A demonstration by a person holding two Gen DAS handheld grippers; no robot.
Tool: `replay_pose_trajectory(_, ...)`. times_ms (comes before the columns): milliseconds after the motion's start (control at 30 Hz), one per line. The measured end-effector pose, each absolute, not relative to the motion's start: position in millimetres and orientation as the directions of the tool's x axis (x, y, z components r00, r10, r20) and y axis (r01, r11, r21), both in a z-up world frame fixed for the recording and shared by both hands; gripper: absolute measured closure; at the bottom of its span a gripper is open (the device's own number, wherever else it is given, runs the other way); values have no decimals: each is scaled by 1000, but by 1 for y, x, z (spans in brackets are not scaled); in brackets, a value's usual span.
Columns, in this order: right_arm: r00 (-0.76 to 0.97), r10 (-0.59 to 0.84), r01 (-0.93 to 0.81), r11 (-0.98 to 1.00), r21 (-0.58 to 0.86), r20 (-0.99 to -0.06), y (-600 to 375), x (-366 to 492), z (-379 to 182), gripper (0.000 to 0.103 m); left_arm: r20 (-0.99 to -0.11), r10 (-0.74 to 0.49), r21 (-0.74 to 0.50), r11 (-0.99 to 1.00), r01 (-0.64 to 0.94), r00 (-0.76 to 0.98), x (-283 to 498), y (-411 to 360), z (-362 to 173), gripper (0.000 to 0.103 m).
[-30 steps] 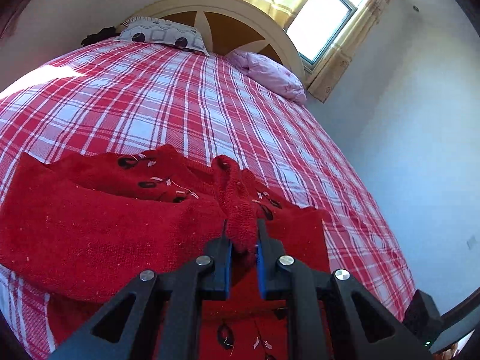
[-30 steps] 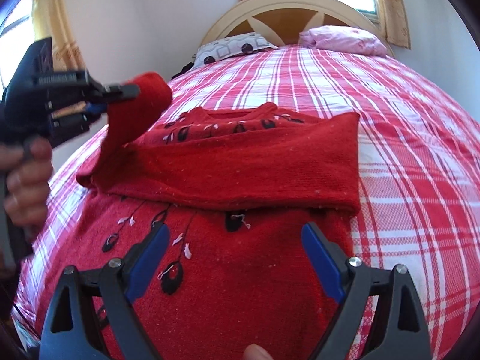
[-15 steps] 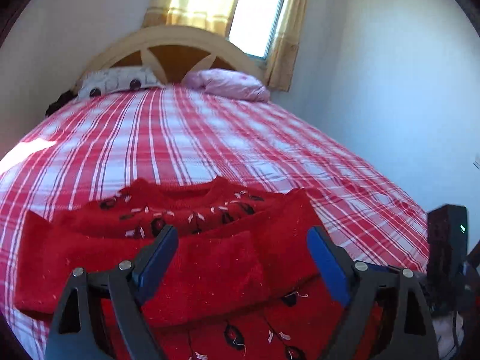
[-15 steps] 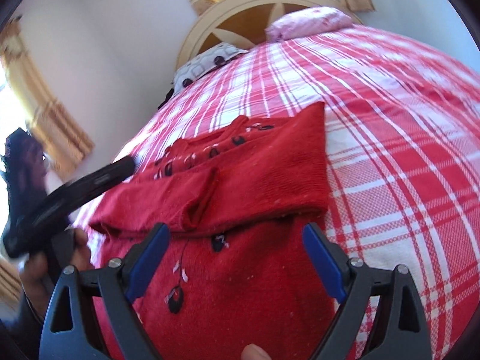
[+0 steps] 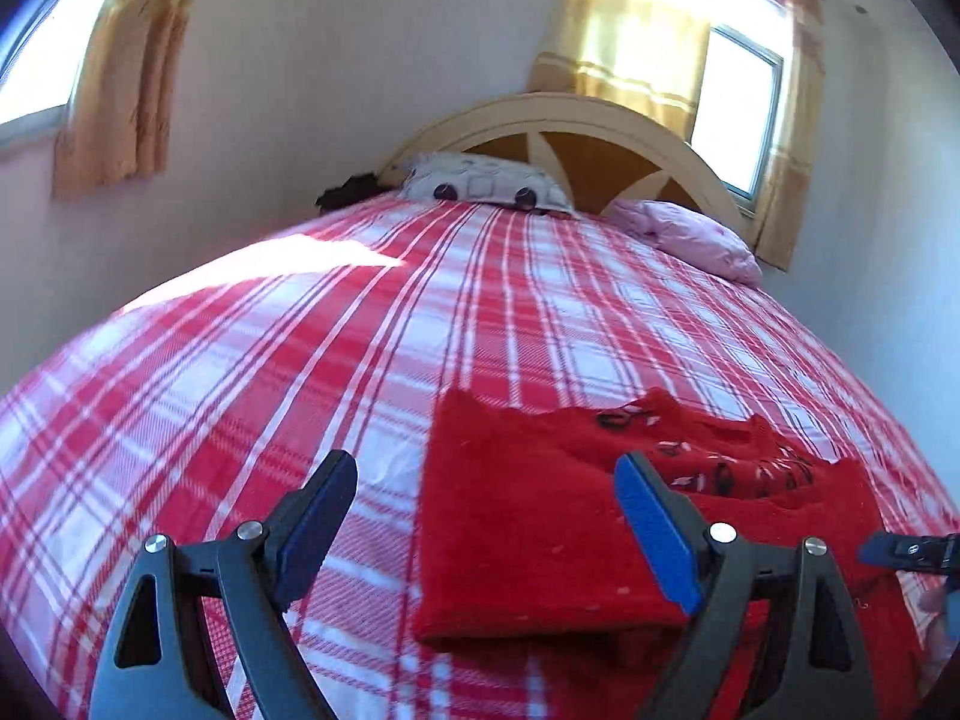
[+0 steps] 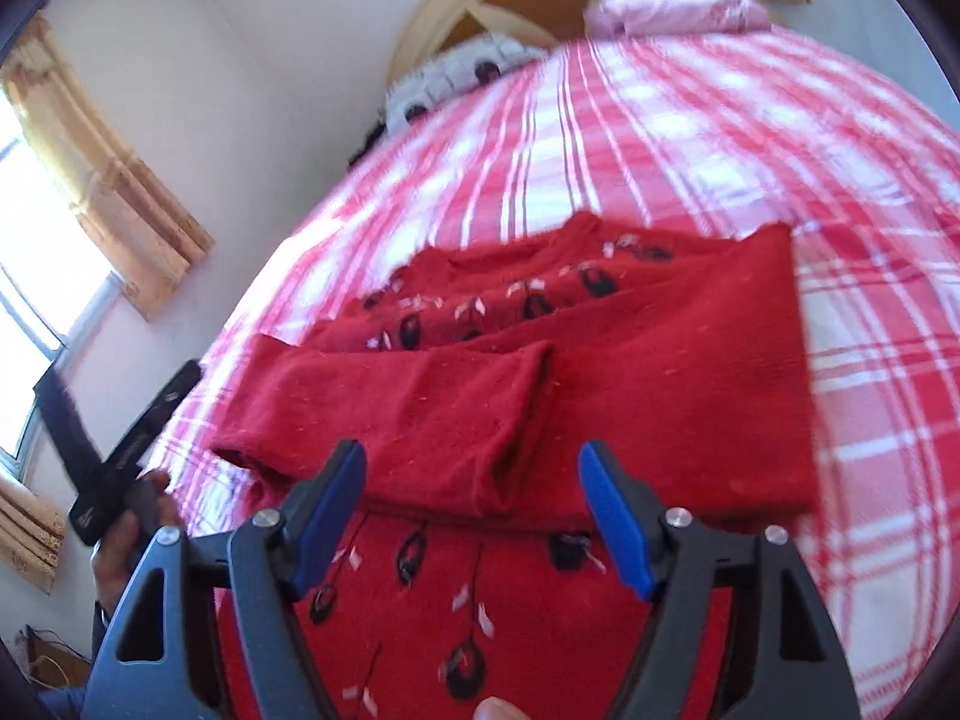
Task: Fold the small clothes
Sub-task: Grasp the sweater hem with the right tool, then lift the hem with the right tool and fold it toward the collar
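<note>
A small red sweater [image 6: 600, 396] with dark embroidered ovals lies on the red-and-white plaid bed, both sleeves folded across its chest. In the left wrist view the sweater [image 5: 540, 528] lies at the lower right. My left gripper [image 5: 486, 528] is open and empty, low over the sweater's left edge. My right gripper [image 6: 474, 516] is open and empty, just above the folded sleeves. The left gripper's body [image 6: 108, 462] shows at the left of the right wrist view, and the right gripper's tip [image 5: 906, 549] at the right edge of the left wrist view.
The plaid bedsheet [image 5: 300, 360] stretches back to a curved headboard [image 5: 600, 132]. A patterned pillow [image 5: 480, 180] and a pink pillow [image 5: 690, 234] lie at the head. Walls and curtained windows stand left and behind.
My left gripper let go of the sleeve, opened, and swung away to the sweater's left side. The sleeve now lies folded across the chest. My right gripper moved closer over the sweater.
</note>
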State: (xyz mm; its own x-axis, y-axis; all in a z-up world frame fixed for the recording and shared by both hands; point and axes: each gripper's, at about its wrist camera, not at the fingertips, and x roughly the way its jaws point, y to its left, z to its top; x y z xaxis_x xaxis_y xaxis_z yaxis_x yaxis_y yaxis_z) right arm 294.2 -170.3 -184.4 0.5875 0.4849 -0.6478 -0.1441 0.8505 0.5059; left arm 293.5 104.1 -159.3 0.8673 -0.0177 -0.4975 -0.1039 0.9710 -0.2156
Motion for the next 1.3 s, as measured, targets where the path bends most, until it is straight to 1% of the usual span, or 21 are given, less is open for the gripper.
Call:
replay_pose_trajectory(33,565,493,-135,846,515,-662,-167,302,-191,32,-499,-17,-227,967,-111,867,295,111,-164,15)
replay_pose_trajectory(67,554,491,-123,847,518,-672,-164,308,-195,38,-502,-16,-235,965,-118,865,296,114,-169,15)
replay_pose_trajectory(133,534,495,-116,846,521,-685,-158,314,-201,40,-505,-46,-276,955,-111,862,297,120,-175,15)
replay_pose_trajectory(167,517,504,-115,842,528,-692,-156,317,-204,43,-502,-57,-290,951,-106,863,298,116,-177,15)
replay_pose_trajectory(200,510,508,-107,839,534,-695,-154,320,-208,55,-494,-72,-309,946,-98,867,298,116,-177,15)
replay_pose_trajectory(233,508,503,-104,842,530,-699,-154,321,-208,64,-487,-86,-325,942,-89,869,298,115,-177,15)
replay_pose_trajectory(267,508,495,-106,848,519,-705,-152,322,-208,80,-483,-90,-330,940,-85,871,293,113,-176,15)
replay_pose_trajectory(300,507,500,-112,846,522,-702,-152,322,-206,86,-481,-89,-331,940,-86,872,292,110,-174,15)
replay_pose_trajectory(400,533,508,-158,845,510,-677,-146,317,-184,88,-463,-89,-333,939,-80,882,287,110,-171,15)
replay_pose_trajectory(500,580,492,-211,861,464,-650,-138,314,-152,88,-426,-134,-321,947,-11,895,275,101,-164,15)
replay_pose_trajectory(567,601,484,-227,867,445,-636,-135,315,-134,88,-424,-157,-273,961,40,892,270,86,-161,15)
replay_pose_trajectory(633,622,478,-234,869,436,-620,-132,318,-119,89,-437,-169,-191,977,93,883,267,65,-162,15)
replay_pose_trajectory(700,639,484,-246,865,437,-598,-130,318,-104,89,-455,-129,-77,992,105,881,267,43,-163,15)
replay_pose_trajectory(800,653,495,-274,860,431,-573,-120,317,-87,89,-492,-71,32,994,100,868,272,24,-170,14)
replay_pose_trajectory(867,653,505,-290,855,429,-564,-113,317,-79,89,-519,-46,78,992,101,854,276,17,-176,14)
replay_pose_trajectory(933,649,519,-308,847,432,-556,-108,314,-75,89,-574,52,130,991,28,817,289,17,-186,14)
replay_pose_trajectory(1033,654,533,-344,841,418,-536,-104,299,-67,90,-616,80,73,996,-45,784,296,38,-192,14)
replay_pose_trajectory(1100,673,528,-347,843,410,-517,-108,291,-61,92,-632,86,45,996,-74,770,296,47,-192,14)
replay_pose_trajectory(1200,689,517,-323,847,423,-508,-115,297,-52,93,-602,-31,-67,998,-12,798,286,53,-185,14)
replay_pose_trajectory(1233,683,514,-317,849,424,-519,-113,302,-51,93,-587,-45,-81,997,-4,808,282,52,-182,14)
replay_pose_trajectory(1300,646,521,-327,850,414,-558,-106,312,-56,92,-569,-33,-57,998,0,821,276,45,-179,14)
